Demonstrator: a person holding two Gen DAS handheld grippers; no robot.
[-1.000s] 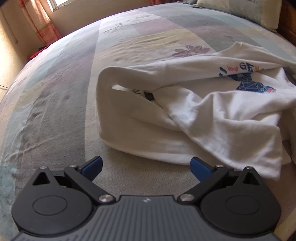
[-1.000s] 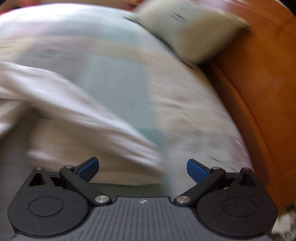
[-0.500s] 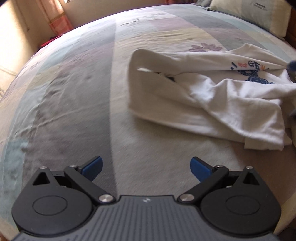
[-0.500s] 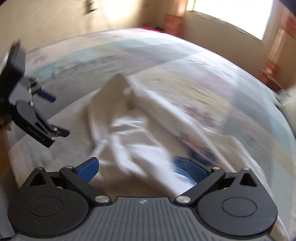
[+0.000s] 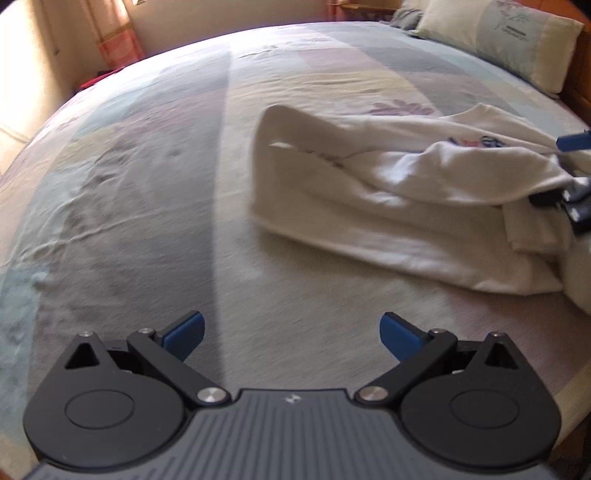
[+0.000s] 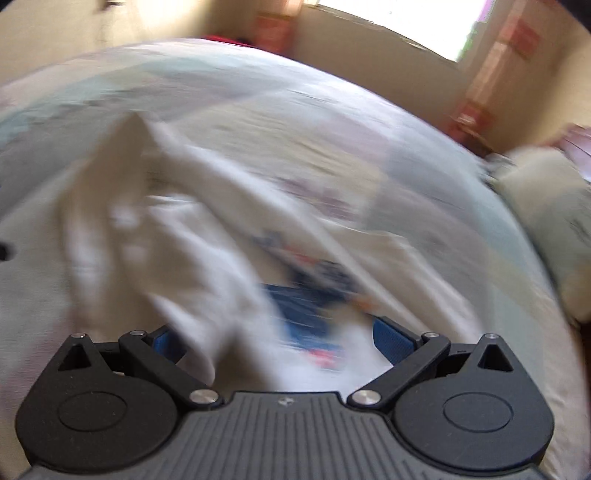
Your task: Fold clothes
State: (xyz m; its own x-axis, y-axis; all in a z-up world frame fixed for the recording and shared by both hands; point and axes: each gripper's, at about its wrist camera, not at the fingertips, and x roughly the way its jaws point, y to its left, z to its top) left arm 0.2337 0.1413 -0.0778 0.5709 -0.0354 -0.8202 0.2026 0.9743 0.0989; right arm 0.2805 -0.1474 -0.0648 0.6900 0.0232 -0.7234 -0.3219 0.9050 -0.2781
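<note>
A crumpled white T-shirt with a blue print lies on the right half of the bed. My left gripper hovers open over bare sheet, well short of the shirt's near edge, with nothing between its fingers. My right gripper shows at the far right edge of the left wrist view, down at the shirt's bunched right side. In the blurred right wrist view the right gripper is open, with folds of the T-shirt and its blue print lying between the blue pads.
A pale pillow rests at the far right against a wooden headboard. A checked curtain hangs by the wall at the far left. The bed's edge runs close by at lower right.
The left gripper has backed away and leftward, so the shirt sits farther off and to the right. The right gripper swung from facing the pillow and headboard to close over the shirt.
</note>
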